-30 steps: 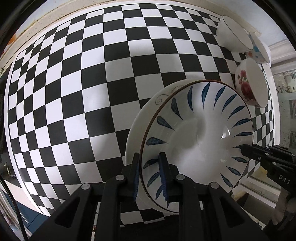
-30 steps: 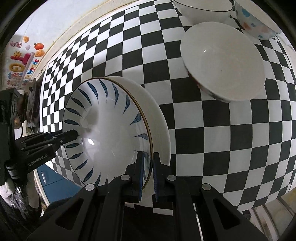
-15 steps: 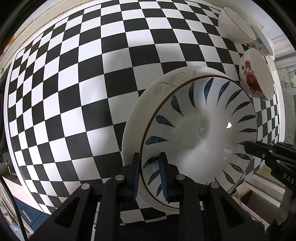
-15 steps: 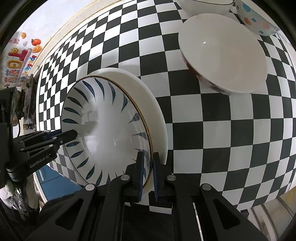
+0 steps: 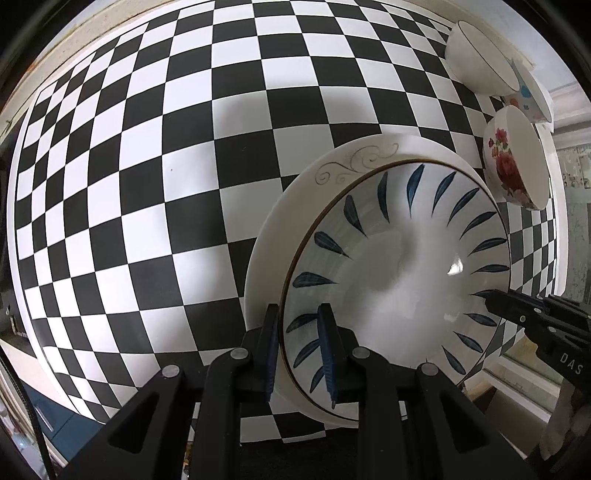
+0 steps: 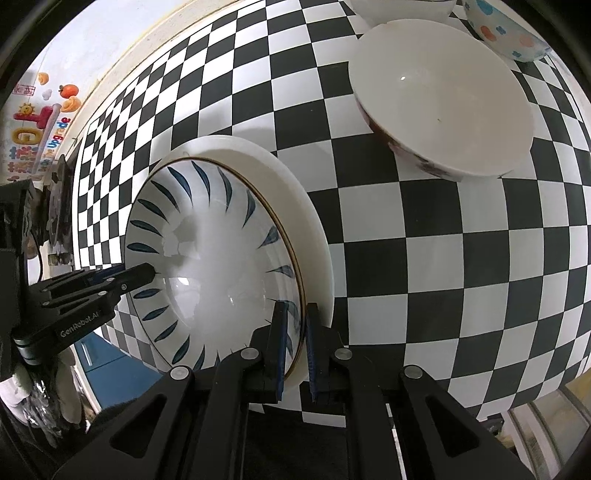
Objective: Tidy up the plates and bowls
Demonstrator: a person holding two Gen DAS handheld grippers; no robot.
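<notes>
Blue-leaf plate (image 5: 402,273) sits over the white plate (image 5: 295,206) on the checkered table (image 5: 147,184), and we hold it at opposite rims: left gripper (image 5: 299,350) and right gripper (image 6: 295,343) both clamped narrow on its edge. We judge an uneven release could tip it or skid it off-centre. Farther off stand the floral bowl (image 5: 517,173), white bowl (image 5: 476,62) and dotted bowl (image 6: 506,29), near enough to knock.

Left tongs (image 5: 299,347) and right tongs (image 6: 295,341) each clamped on opposite rims, facing one another.
</notes>
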